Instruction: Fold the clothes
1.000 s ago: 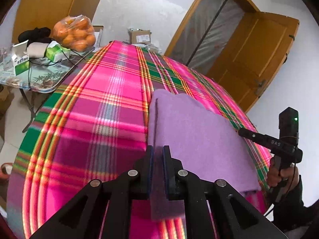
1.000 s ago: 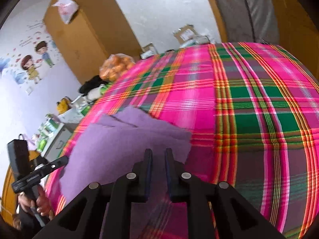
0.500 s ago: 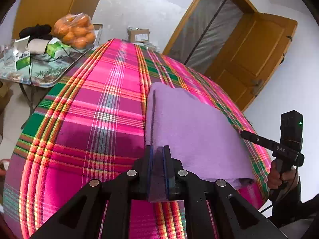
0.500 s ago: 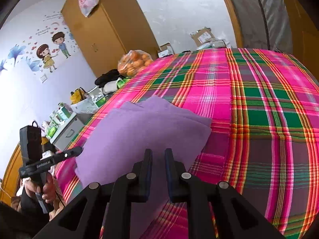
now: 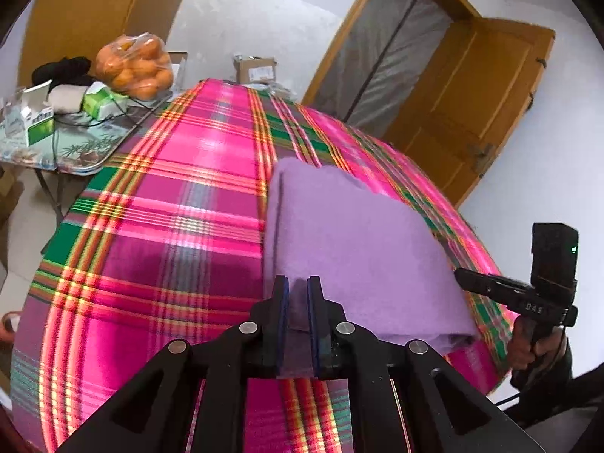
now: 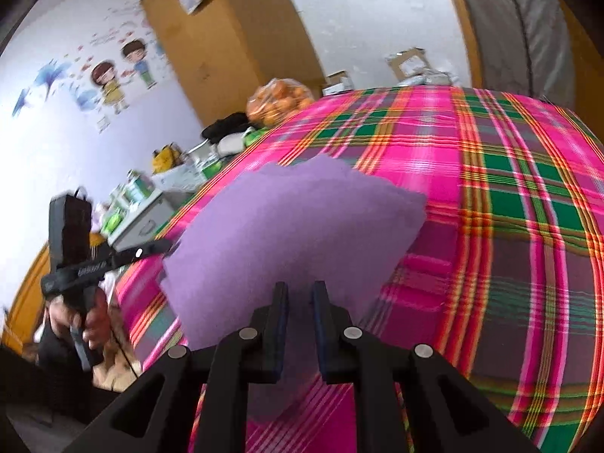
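- A purple cloth (image 5: 351,241) is seen folded into a thick, layered pad, lying on a bed covered with a pink, green and orange plaid blanket (image 5: 181,204).
- The near edge of the cloth is pinched between the narrow-set fingers of the left gripper (image 5: 297,294), with purple fabric filling the slim gap between the pads.
- The same cloth (image 6: 294,226) is gripped at another near edge by the right gripper (image 6: 299,298), whose fingers are likewise drawn close together on the fabric.
- In the right wrist view, the held part of the cloth is raised off the blanket (image 6: 509,196), and the far edge is seen uneven, with one layer peeking above another.
- The right gripper (image 5: 490,287) is also visible from the left wrist view, at the cloth's right side, its handle being held by a hand (image 5: 528,343).
- The left gripper (image 6: 151,249) is likewise caught in the right wrist view, at the cloth's left side, held by a hand (image 6: 71,317).
- Beside the bed, a small table (image 5: 75,151) is loaded with a bag of oranges (image 5: 132,64), boxes and dark clothing.
- An open wooden door (image 5: 475,105) is seen beyond the bed.
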A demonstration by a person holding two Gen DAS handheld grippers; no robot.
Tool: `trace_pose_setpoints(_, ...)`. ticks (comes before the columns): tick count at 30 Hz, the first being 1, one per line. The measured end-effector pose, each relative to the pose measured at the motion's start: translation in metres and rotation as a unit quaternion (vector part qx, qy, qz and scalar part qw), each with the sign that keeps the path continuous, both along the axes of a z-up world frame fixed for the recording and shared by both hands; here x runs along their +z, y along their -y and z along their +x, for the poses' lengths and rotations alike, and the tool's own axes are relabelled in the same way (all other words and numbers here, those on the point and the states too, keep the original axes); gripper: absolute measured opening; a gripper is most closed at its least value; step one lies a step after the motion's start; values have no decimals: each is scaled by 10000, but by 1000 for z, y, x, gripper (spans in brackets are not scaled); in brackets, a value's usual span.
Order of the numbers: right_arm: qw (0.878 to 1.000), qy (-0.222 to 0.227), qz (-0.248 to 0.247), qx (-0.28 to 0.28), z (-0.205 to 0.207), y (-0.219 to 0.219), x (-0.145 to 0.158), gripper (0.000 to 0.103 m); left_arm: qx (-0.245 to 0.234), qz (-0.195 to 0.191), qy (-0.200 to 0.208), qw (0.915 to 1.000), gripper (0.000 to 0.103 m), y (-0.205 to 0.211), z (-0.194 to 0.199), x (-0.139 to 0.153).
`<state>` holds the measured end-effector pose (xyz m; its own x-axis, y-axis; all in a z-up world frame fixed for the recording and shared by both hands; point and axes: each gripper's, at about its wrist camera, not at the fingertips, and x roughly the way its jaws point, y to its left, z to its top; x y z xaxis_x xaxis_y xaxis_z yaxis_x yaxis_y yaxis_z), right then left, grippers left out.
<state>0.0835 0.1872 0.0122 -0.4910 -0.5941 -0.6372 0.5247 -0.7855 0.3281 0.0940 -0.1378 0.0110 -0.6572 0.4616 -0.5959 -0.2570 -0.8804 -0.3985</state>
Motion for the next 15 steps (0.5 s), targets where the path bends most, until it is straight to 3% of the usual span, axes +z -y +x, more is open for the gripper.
trace_pose_setpoints(10,9989,-163,215,371,14,8,-3,14,72,77,157,9998,11,9,9,-7)
trace_pose_setpoints(15,9992,-307,180,181,5,8,9,14,96,-66,25,9999,11,5,7,2)
